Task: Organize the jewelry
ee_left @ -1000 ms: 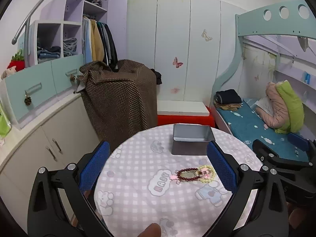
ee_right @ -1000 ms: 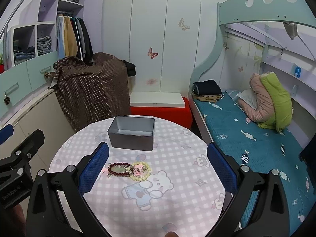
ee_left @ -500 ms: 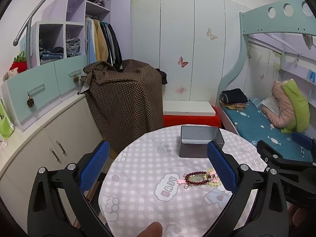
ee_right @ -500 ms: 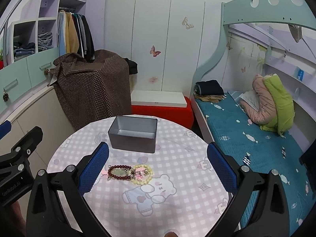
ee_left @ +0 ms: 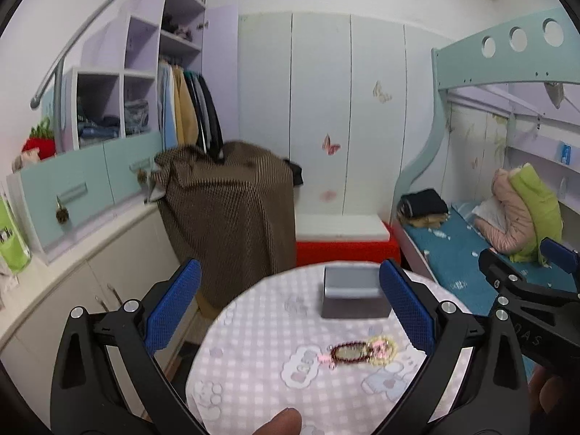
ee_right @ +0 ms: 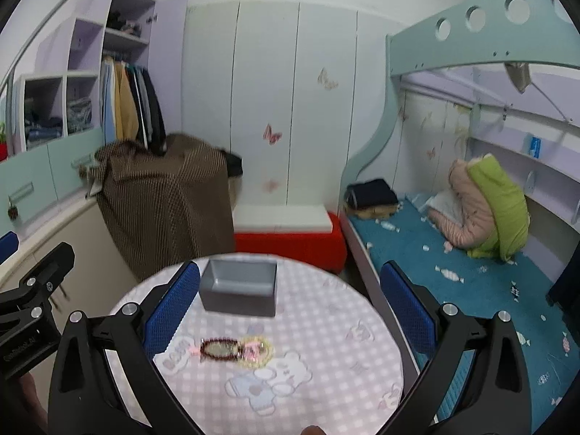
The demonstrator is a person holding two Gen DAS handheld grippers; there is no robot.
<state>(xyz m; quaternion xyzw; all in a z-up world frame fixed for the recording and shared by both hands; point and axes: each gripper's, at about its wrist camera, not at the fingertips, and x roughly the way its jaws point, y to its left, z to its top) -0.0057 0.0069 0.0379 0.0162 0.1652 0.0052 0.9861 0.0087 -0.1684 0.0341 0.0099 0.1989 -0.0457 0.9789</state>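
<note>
Dark-red bracelet [ee_right: 220, 348] beside pale one [ee_right: 256, 351] (touching), both claws wide open, empty

Left gripper [ee_left: 290, 311] wide apart, empty. Dark red bead bracelet [ee_left: 351, 351] touches pale yellow bead bracelet [ee_left: 383, 350] (blurred) mid-tabletop; grey rectangular metal tin [ee_left: 353, 299] near far edge.

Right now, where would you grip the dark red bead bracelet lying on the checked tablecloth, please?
Probably from above, on the dark red bead bracelet at its left arc: it lies flat, and its right side touches the pale yellow bead bracelet. The open left tool sits nearer.
</note>
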